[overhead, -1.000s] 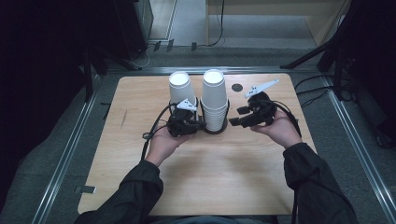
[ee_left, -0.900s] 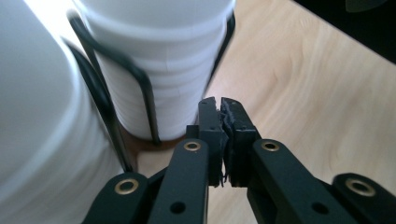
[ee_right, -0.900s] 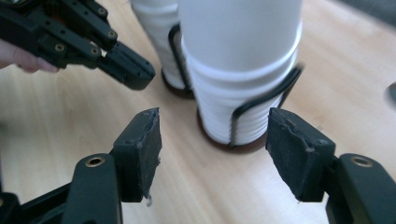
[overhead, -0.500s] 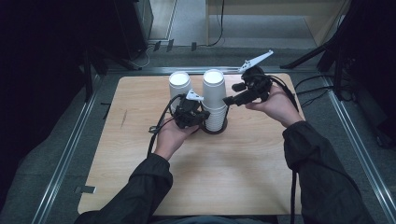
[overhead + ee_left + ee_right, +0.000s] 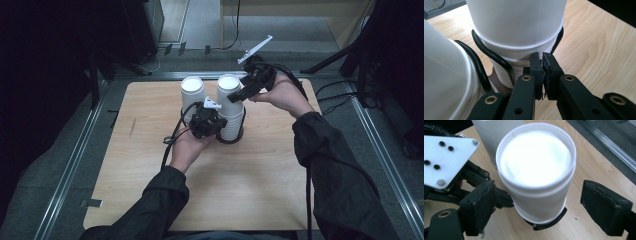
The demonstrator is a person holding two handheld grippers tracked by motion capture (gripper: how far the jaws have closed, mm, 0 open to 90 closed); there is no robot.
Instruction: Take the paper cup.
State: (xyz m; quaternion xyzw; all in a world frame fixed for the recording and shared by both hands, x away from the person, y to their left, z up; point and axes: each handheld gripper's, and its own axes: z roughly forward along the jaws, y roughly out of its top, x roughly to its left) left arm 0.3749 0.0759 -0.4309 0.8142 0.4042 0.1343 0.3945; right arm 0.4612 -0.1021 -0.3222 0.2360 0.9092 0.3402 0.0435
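Dark floor and metal rails surround your pale wooden tabletop (image 5: pixel 150 200), where two stacks of white paper cups stand side by side at the far middle. Over the last second your right gripper (image 5: pixel 239 93) has risen from beside the taller stack of white paper cups (image 5: pixel 231 107) up to its rim, while your left gripper (image 5: pixel 215 126) has moved in against that stack's base. That reads as setting up to peel the top cup off while the rest is held down.

Your right gripper's jaws stand wide apart, one on each side of the top cup (image 5: pixel 536 170), neither touching it. Your left gripper's jaws are pressed together with nothing between them, tips just at the ribbed lower rims of the stack, next to the black wire holder (image 5: pixel 499 62) that rings its base. The shorter stack of white paper cups (image 5: pixel 192 95) stands just to its left, untouched.
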